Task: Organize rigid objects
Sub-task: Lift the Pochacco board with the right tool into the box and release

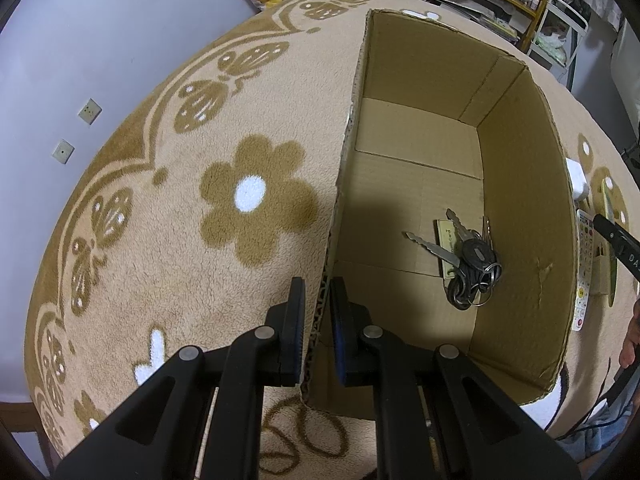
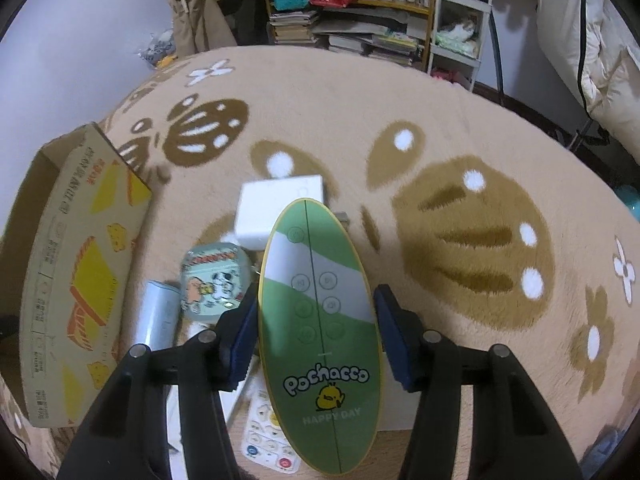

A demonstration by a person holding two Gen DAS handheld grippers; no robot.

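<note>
An open cardboard box (image 1: 520, 184) stands on a beige patterned blanket; a bunch of keys (image 1: 464, 258) lies inside it. My left gripper (image 1: 317, 296) is shut on the box's left wall, one finger inside and one outside. In the right wrist view the box (image 2: 76, 264) is at the left. My right gripper (image 2: 316, 308) holds a green oval Pochacco device (image 2: 320, 336) between its fingers, above other items. Under and beyond it lie a white charger block (image 2: 276, 204), a teal cartoon earbud case (image 2: 212, 280), a pale blue cylinder (image 2: 156, 320) and a white remote (image 2: 268, 440).
The blanket (image 2: 460, 128) covers a table, with open surface to the right of my right gripper. In the left wrist view the white block (image 1: 578, 180) and remote (image 1: 582, 276) lie just right of the box. Shelves with books (image 2: 352, 36) stand behind the table.
</note>
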